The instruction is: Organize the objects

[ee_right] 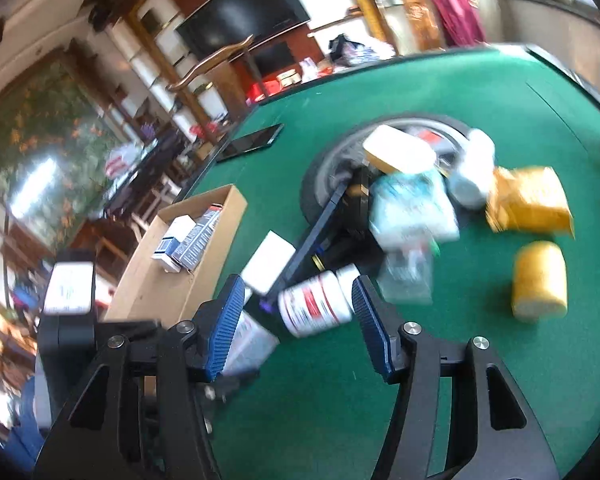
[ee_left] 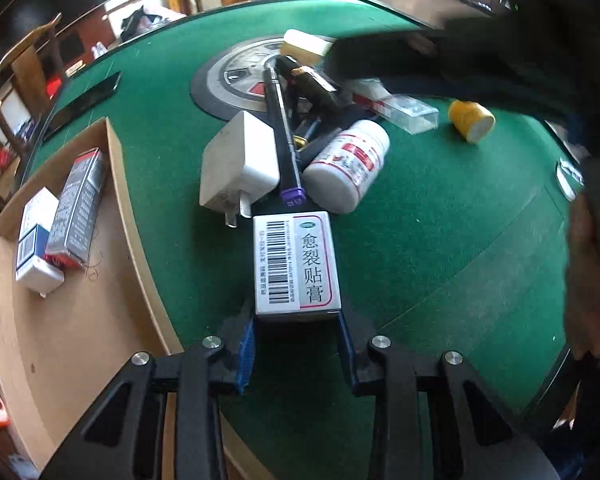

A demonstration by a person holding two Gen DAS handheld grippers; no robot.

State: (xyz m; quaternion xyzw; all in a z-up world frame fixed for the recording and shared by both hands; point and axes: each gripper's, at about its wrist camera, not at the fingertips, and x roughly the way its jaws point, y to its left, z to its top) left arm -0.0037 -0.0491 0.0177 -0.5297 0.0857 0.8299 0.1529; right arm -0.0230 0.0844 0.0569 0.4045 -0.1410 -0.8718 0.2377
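My left claw [ee_left: 298, 336] is clamped on a white medicine box [ee_left: 296, 266] with a barcode and Chinese print, its blue pads pressed against the near end of the box on both sides. The box reaches forward from the claw, over the green counter [ee_left: 440, 248], and its far end lies just short of a white charger [ee_left: 240, 164] and a white pill bottle [ee_left: 346, 166] with a red label. Between those two runs a long black rod with a purple tip [ee_left: 291, 197]. To the left sits a cardboard tray [ee_left: 60, 340] holding two small boxes [ee_left: 60, 224], side by side.

My right claw [ee_right: 296, 320] is wide open and grips nothing. In its view, which is blurred, the pill bottle [ee_right: 316, 306] lies on its side between the two blue pads [ee_right: 224, 328], beyond the fingertips; I cannot tell whether either pad touches it. Further off lies a jumble of packets, with a yellow roll [ee_right: 540, 278] to the right, apart from the pile. The cardboard tray [ee_right: 168, 280] lies to the left, and a black phone [ee_right: 252, 141] rests near the far edge of the counter [ee_right: 340, 400].
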